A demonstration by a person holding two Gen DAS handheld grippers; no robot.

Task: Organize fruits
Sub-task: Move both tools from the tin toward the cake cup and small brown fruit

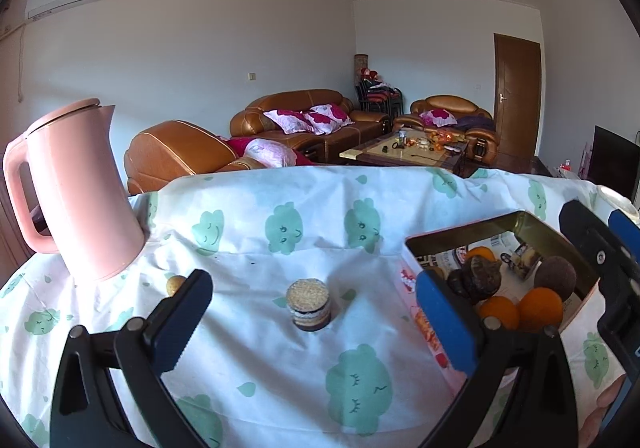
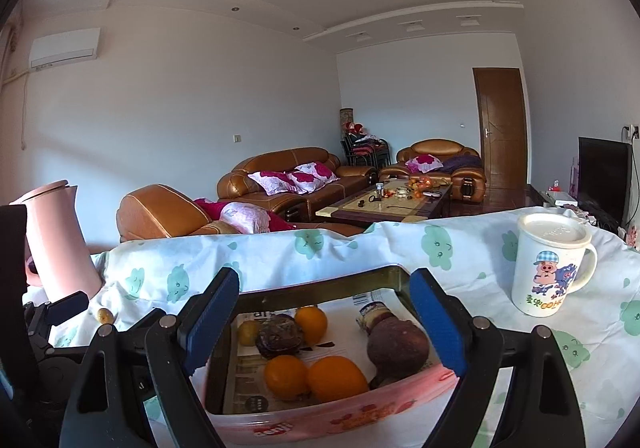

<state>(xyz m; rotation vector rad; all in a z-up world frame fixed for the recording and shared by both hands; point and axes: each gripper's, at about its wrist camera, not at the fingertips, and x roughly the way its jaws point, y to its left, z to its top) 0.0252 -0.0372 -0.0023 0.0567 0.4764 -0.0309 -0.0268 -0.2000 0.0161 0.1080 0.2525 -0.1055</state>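
A pink tin box [image 2: 304, 422] on the cloth holds three oranges [image 2: 336, 378], two dark round fruits [image 2: 396, 344] and a yellowish one. My right gripper [image 2: 324, 280] hovers open over the box's near side, its blue pads clear of everything. The left wrist view shows the same box [image 1: 424, 322] at the right, with the right gripper [image 1: 600, 232] beyond it. My left gripper [image 1: 316, 288] stands open above the cloth, left of the box, with a small round woven-lidded jar [image 1: 310, 306] in line between its fingers. A small yellow-brown fruit [image 1: 175, 284] lies loose by the kettle.
A pink kettle [image 1: 76, 188] stands at the table's left and a white lidded cartoon mug [image 2: 548, 264] at the right. A white cloth with green prints [image 1: 280, 368] covers the table. Brown sofas and a coffee table are beyond the far edge.
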